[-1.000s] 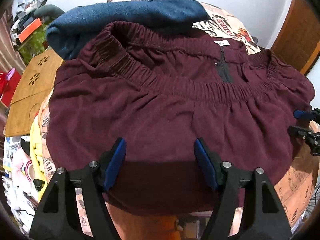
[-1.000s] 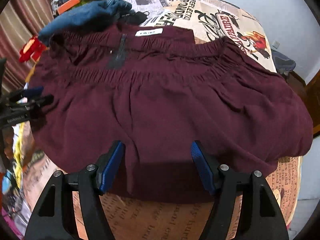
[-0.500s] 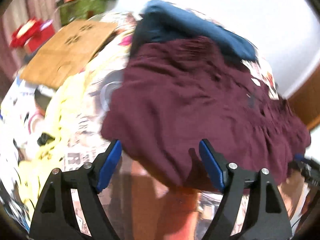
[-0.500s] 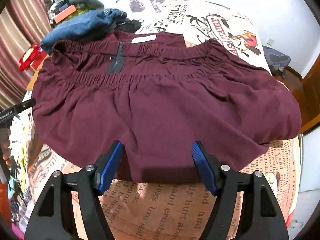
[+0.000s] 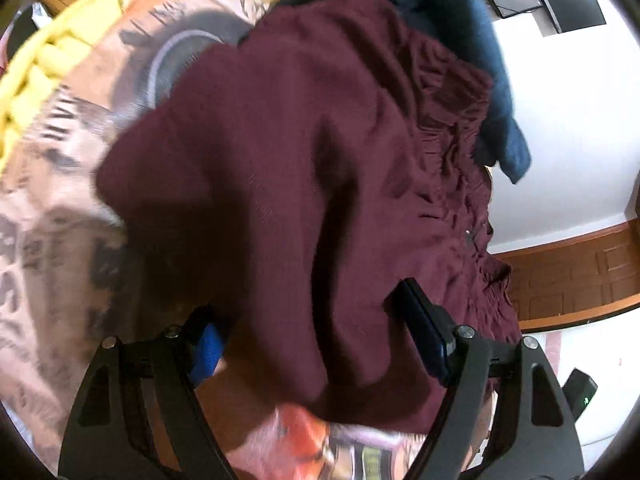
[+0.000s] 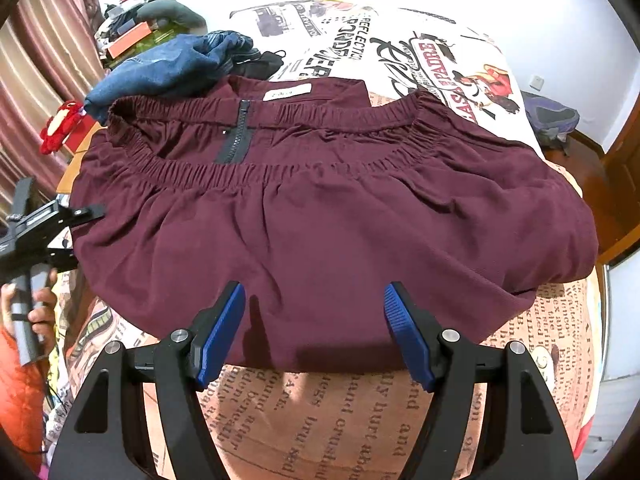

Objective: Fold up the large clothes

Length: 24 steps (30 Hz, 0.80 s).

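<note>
**Left claw swings to the side edge of the maroon garment**

Since the earlier frames, the left claw (image 5: 308, 344) has rolled over and gone from the near hem to the left side edge of the maroon garment (image 6: 312, 208). Its jaws have just been opening; now they are spread, and the side fold of the cloth lies between them, but the pads do not press on it. The right claw (image 6: 314, 330) has hardly moved. It hovers over the near hem with jaws spread and holds nothing.

The garment lies flat on the bed (image 6: 400, 56), which has a cover printed with newspaper text. The elastic waistband (image 6: 280, 170) and the short black zipper (image 6: 236, 136) point to the far side. A blue garment (image 6: 168, 68) lies at the far left corner and touches the waistband end there.

I judge the cloth as light, soft and limp. It will sag and wrinkle when lifted, so it is better to pinch both layers at the side edge, near a corner, and not in the middle. The gathered waistband is thicker and should give a firmer grip.

For folding the left side over to the right, the printed cover beyond the garment is free. The right edge of the cloth is already near the right edge of the bed, so there is little room there. At the near edge only a narrow strip of cover remains.
</note>
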Available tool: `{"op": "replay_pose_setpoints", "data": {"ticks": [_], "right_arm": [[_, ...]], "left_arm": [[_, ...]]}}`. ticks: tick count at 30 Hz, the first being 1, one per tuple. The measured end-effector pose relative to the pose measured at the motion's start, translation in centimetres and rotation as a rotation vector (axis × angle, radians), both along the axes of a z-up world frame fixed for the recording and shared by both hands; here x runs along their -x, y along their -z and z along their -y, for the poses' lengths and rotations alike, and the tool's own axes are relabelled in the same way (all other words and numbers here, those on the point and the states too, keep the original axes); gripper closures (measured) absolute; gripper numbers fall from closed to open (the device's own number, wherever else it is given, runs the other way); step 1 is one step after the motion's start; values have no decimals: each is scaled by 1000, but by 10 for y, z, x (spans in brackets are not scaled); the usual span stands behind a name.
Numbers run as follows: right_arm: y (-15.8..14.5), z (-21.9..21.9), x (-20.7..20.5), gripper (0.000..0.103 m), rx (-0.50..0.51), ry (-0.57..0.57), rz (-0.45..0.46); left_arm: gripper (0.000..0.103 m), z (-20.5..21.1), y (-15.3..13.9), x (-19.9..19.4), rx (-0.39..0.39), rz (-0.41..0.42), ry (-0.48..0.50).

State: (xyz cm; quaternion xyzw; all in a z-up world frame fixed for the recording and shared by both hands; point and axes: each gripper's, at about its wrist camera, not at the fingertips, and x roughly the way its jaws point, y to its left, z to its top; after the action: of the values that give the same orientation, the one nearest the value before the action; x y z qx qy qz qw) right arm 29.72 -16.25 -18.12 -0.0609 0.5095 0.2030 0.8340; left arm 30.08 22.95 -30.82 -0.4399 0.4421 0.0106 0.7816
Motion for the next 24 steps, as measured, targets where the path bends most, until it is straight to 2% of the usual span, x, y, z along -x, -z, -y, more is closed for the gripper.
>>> {"op": "replay_pose_setpoints", "data": {"ticks": [5, 10, 13, 14, 16, 21, 24], "right_arm": [[5, -2, -1, 34, 23, -4, -5], [7, -3, -2, 35, 23, -3, -16], [3, -4, -2, 35, 18, -2, -7], [2, -5, -2, 34, 16, -4, -1], [2, -5, -5, 35, 0, -6, 2], [12, -10, -21, 34, -53, 52, -96], [3, -17, -21, 34, -81, 44, -90]], "left_arm": [[18, -2, 4, -14, 22, 42, -53], [20, -3, 7, -19, 53, 44, -138], [41, 1, 0, -15, -20, 15, -150], [50, 2, -5, -11, -38, 24, -152], [61, 2, -14, -4, -57, 44, -170], [71, 20, -57, 15, -178, 120, -172], [74, 32, -85, 30, -263, 213, -141]]}}
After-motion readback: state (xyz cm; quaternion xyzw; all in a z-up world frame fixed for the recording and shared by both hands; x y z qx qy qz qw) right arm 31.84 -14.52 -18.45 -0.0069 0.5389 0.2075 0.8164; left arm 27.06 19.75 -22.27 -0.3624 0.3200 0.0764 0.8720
